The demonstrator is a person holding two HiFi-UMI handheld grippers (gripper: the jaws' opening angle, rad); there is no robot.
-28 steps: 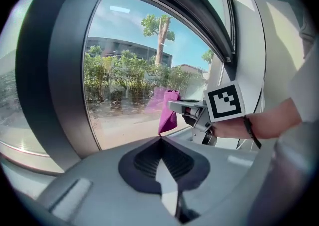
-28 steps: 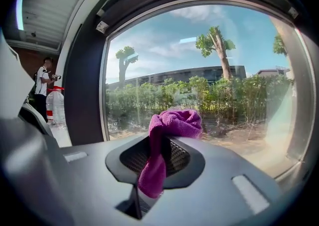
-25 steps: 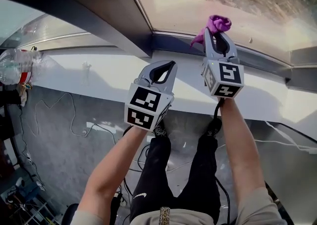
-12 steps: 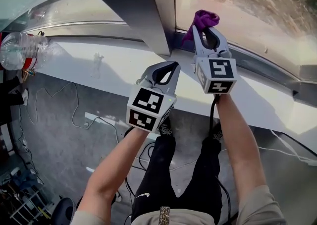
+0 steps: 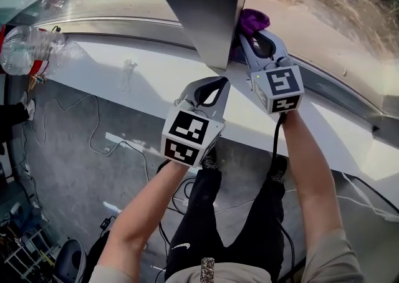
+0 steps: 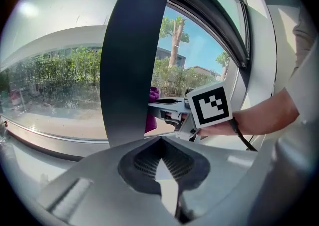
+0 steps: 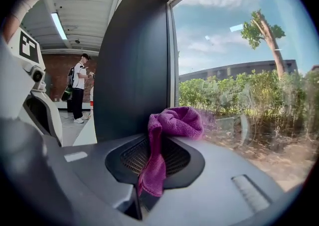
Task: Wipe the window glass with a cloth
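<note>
A purple cloth [image 5: 254, 20] is bunched against the lower left corner of the window glass [image 5: 324, 7], next to the dark window post [image 5: 206, 7]. My right gripper [image 5: 252, 32] is shut on it. In the right gripper view the cloth [image 7: 172, 125] hangs down between the jaws, its top pressed to the glass [image 7: 239, 85]. My left gripper [image 5: 215, 85] is shut and holds nothing, hovering over the white sill [image 5: 124, 70] just left of and below the right one. The left gripper view shows the post [image 6: 132, 56], with the cloth [image 6: 152, 115] partly hidden behind it.
A clear plastic bottle [image 5: 28, 48] lies at the sill's far left. Cables [image 5: 93, 144] trail over the grey floor below the sill. A person [image 7: 79, 88] stands far back in the room. The grey window frame [image 5: 336, 88] runs along the sill under the glass.
My right gripper has carried the cloth leftward along the bottom of the glass, up to the dark post. The left gripper has kept its place beside it, still shut.
</note>
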